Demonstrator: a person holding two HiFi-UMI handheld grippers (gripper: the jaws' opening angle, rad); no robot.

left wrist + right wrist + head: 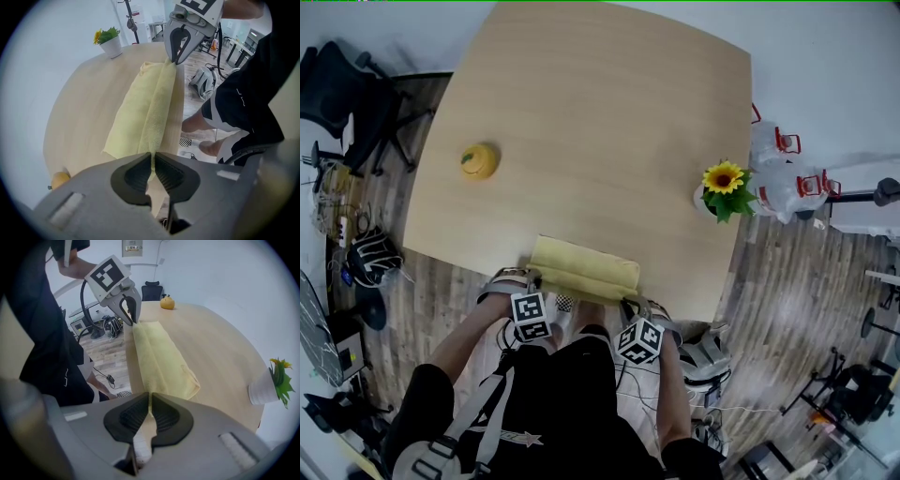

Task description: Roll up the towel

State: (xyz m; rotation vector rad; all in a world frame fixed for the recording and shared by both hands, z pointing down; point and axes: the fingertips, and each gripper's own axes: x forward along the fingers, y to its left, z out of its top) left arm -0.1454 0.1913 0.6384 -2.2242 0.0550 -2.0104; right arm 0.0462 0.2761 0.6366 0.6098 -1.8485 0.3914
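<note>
Both the left gripper [530, 277] and the right gripper [629, 302] are clamped on opposite ends of the near fold of a soft yellow cloth towel [586, 262] at the near edge of a pale wooden table [591, 122]; rolling seems barely started, and the next move calls for turning that fold forward evenly.

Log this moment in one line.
left gripper: shut on towel edge | right gripper: shut on towel edge | towel: near edge raised, rest on table

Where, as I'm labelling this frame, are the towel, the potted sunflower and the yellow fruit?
towel [586, 262], head view, its flat top layer.
potted sunflower [724, 176], head view, the bloom's centre.
yellow fruit [479, 161], head view, middle of its body.
</note>
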